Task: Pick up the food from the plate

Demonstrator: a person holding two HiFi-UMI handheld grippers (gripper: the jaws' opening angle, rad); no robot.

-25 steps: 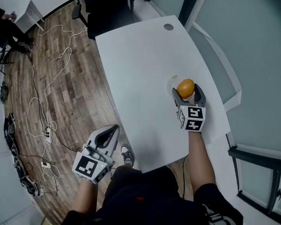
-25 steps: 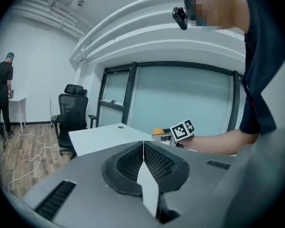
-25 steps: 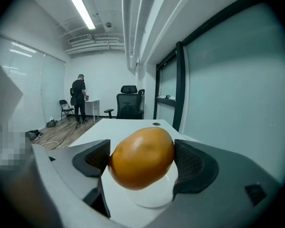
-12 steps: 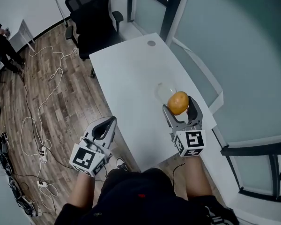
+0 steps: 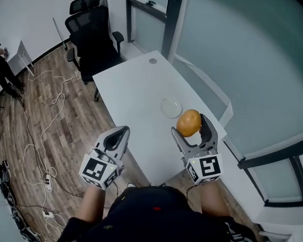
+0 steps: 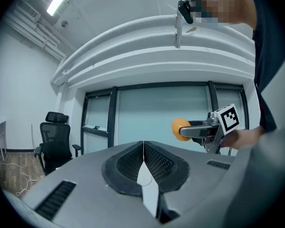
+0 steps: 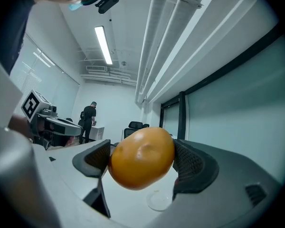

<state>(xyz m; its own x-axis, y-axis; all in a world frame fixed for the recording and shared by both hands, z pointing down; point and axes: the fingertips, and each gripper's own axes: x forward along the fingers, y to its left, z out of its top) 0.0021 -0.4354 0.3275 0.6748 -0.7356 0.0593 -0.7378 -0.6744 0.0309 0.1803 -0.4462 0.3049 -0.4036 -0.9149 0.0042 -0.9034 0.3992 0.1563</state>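
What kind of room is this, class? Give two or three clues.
Probably an office or meeting room: a white desk, black office chairs beside it, and frosted glass partitions along one side.

My right gripper holds the food above the table, just before the plate; my left gripper hangs beside the table's left edge.

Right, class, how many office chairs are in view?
2: one office chair at the white table's far end, a second chair behind it. More may lie outside the frame.
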